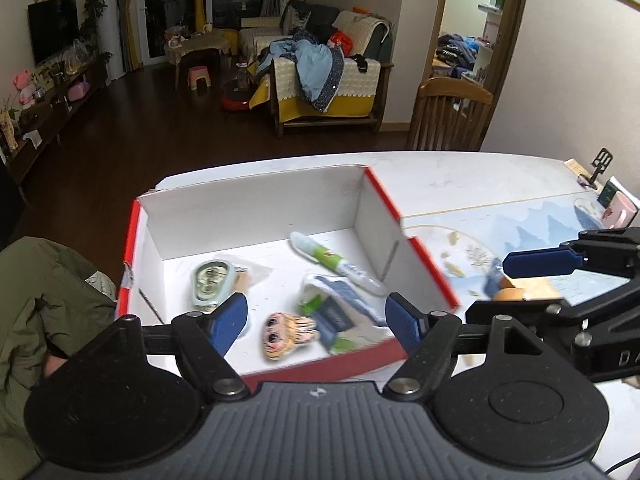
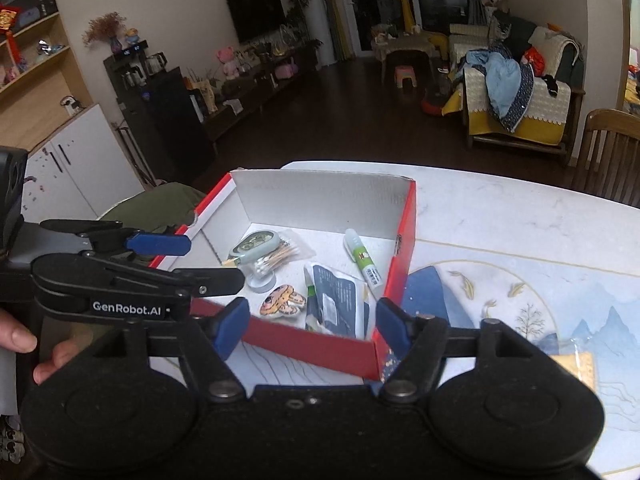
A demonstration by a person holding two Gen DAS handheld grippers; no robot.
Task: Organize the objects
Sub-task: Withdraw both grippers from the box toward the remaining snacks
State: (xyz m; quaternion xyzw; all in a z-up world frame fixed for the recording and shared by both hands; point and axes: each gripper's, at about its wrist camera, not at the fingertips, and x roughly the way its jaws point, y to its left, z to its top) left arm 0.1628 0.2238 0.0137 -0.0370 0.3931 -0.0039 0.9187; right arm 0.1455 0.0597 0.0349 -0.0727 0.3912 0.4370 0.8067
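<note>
At frame centre on the white tabletop (image 1: 460,176): red box (image 1: 384,196) with white inside, holding a glue stick (image 1: 340,260), a tiger-face charm (image 1: 290,334), a dark packet (image 1: 340,312), a green-lidded case (image 1: 212,280). Low in the left wrist view, left tongs (image 1: 316,320) spread wide, nothing gripped. Low in the right wrist view, right tongs (image 2: 308,326) likewise released, empty, over the box's near wall.

A home living room: a sofa (image 1: 324,76) heaped with clothes, a wall television (image 2: 256,12), and toys on a low cabinet (image 2: 260,76).
</note>
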